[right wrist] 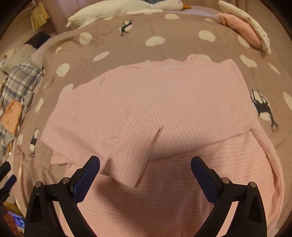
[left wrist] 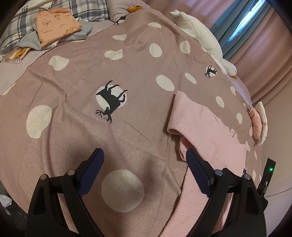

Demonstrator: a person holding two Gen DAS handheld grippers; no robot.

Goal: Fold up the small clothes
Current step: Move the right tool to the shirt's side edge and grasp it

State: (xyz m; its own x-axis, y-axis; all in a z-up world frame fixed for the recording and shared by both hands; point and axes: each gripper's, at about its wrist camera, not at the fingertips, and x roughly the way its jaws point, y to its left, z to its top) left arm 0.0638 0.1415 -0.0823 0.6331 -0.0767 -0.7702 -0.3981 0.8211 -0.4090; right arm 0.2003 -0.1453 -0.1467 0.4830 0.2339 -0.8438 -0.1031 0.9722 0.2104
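A pink ribbed top [right wrist: 164, 102] lies flat on the mauve dotted bedspread [right wrist: 113, 43], with one sleeve [right wrist: 113, 138] folded in across its body. My right gripper [right wrist: 145, 164] hovers open just above the top's lower part, nothing between its blue pads. In the left wrist view the same pink top [left wrist: 200, 124] lies to the right. My left gripper [left wrist: 145, 156] stands open over the bedspread [left wrist: 73, 87] at the garment's left edge. Its right finger [left wrist: 197, 167] is over the pink cloth, and I cannot tell if it touches.
A pile of folded clothes [left wrist: 54, 25] and a plaid pillow [left wrist: 85, 7] lie at the bed's far left. A white plush goose [left wrist: 200, 36] and a folded pink and cream bundle [left wrist: 259, 124] lie along the right edge. Curtains [left wrist: 264, 45] hang beyond.
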